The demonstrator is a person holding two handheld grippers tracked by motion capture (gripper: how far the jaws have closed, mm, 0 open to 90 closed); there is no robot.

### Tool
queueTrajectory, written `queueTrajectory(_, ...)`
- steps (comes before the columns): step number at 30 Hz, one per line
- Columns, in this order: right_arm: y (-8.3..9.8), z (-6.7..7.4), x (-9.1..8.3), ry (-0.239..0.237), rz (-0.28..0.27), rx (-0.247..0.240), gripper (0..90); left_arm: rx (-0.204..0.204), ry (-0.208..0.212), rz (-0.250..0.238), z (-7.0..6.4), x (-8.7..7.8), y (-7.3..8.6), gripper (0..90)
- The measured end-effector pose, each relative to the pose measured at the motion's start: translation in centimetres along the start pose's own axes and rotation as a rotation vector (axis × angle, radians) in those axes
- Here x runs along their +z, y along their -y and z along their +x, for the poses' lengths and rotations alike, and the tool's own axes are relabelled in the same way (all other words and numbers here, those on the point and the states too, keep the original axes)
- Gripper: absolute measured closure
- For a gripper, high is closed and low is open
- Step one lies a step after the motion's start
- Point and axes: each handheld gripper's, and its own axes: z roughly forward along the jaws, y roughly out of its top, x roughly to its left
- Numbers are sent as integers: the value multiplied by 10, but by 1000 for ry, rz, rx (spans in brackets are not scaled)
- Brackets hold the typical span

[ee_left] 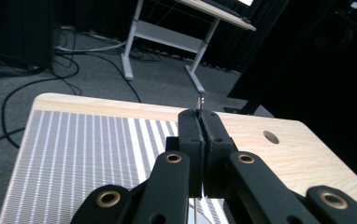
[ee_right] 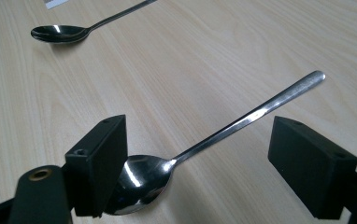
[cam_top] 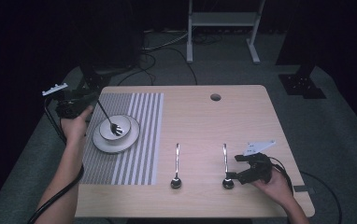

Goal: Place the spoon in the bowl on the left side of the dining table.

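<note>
Two spoons lie on the bare wood of the table (cam_top: pixel 200 121), handles pointing away from the person: the left spoon (cam_top: pixel 176 168) and the right spoon (cam_top: pixel 226 165), near each other. One fork (cam_top: pixel 109 119) stands tilted, tines in one small bowl (cam_top: pixel 115 128), which sits on one plate (cam_top: pixel 116 135); the plate rests on one striped placemat (cam_top: pixel 139 140) at the table's left. Left claw (cam_top: pixel 91 100) is pressed together on the fork's handle. Right claw (ee_right: pixel 200 172) is spread wide, straddling the right spoon; one jaw is at the spoon's bowl, contact unclear. One round hole (cam_top: pixel 215 97) near the table's far edge. Grey carpet floor (cam_top: pixel 335 135), loose cables (cam_top: pixel 158 51), one white metal frame (cam_top: pixel 223 28) behind, dark room.
</note>
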Motion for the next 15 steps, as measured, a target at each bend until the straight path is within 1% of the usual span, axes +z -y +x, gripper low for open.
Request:
queueTrajectory(6,-1,0,0,0,-1,-3,187,4,-24,2,5,-2,2,887)
queueTrajectory(9,-1,0,-1,4,-3,-6,187,-8,-37,1,8,-1,5,887)
queueTrajectory(15,0,-1,-2,6,-5,1,187,-13,-61,15,16,1,12,887)
